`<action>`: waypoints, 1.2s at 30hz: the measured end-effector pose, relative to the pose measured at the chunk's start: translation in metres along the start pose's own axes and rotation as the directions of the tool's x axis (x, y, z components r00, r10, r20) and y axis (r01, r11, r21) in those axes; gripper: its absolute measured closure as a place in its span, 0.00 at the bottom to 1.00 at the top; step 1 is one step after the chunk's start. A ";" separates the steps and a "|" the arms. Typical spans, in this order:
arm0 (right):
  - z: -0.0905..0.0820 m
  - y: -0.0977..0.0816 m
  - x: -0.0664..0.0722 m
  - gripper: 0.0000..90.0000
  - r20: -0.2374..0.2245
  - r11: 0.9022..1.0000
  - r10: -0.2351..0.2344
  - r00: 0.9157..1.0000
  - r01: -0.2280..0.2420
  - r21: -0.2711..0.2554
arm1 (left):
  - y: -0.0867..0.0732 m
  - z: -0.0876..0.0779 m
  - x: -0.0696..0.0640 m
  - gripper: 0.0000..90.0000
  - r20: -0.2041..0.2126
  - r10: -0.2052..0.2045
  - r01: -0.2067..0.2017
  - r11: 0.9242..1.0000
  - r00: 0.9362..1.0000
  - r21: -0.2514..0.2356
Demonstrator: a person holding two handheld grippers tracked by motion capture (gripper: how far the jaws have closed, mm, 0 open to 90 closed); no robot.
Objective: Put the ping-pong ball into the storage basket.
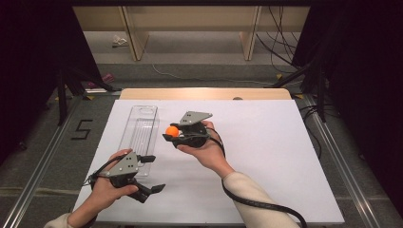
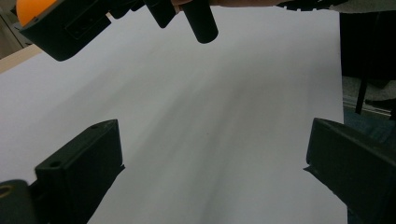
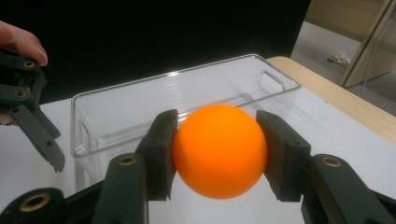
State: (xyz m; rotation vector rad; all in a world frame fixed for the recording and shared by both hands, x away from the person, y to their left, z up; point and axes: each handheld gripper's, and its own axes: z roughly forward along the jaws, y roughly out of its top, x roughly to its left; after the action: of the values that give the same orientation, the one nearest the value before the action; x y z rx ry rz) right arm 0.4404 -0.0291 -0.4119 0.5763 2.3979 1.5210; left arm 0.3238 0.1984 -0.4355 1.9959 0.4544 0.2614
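Ball in grip, bin not yet reached.

Right gripper (image 3: 219, 154) has its fingers (image 3: 159, 154) clamped on either side of an orange ball (image 3: 219, 150), held above the white counter (image 1: 266, 156) just beside the clear plastic bin (image 1: 141, 127), which looks empty. Judging by this, the pick-up is done and what is left is to carry the ball over the bin's rim and let it go inside. The right hand (image 1: 205, 151) reaches forward over the middle of the counter, palm up under the gripper, which points left toward the bin. Left gripper (image 1: 153, 173) sits low at the bin's near end, its fingers (image 2: 81, 168) spread wide apart with nothing between them, pointing right across the counter.
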 end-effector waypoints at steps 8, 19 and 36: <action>0.002 0.001 0.000 0.57 -0.002 1.000 0.002 1.000 -0.002 -0.003 | 0.000 0.000 0.000 0.04 0.001 0.000 0.000 1.000 1.000 0.002; 0.007 0.002 0.000 0.57 -0.006 1.000 0.007 1.000 -0.007 -0.006 | 0.000 0.000 0.000 0.04 0.001 0.000 0.000 1.000 1.000 0.002; 0.015 0.005 0.001 0.57 -0.012 1.000 0.008 1.000 -0.009 -0.012 | 0.000 0.000 0.000 0.04 0.001 0.001 -0.001 1.000 1.000 0.002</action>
State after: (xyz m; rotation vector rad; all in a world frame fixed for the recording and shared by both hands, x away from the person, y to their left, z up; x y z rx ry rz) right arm 0.4464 -0.0141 -0.4136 0.5773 2.3963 1.5455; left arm 0.3235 0.1983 -0.4356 1.9981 0.4533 0.2606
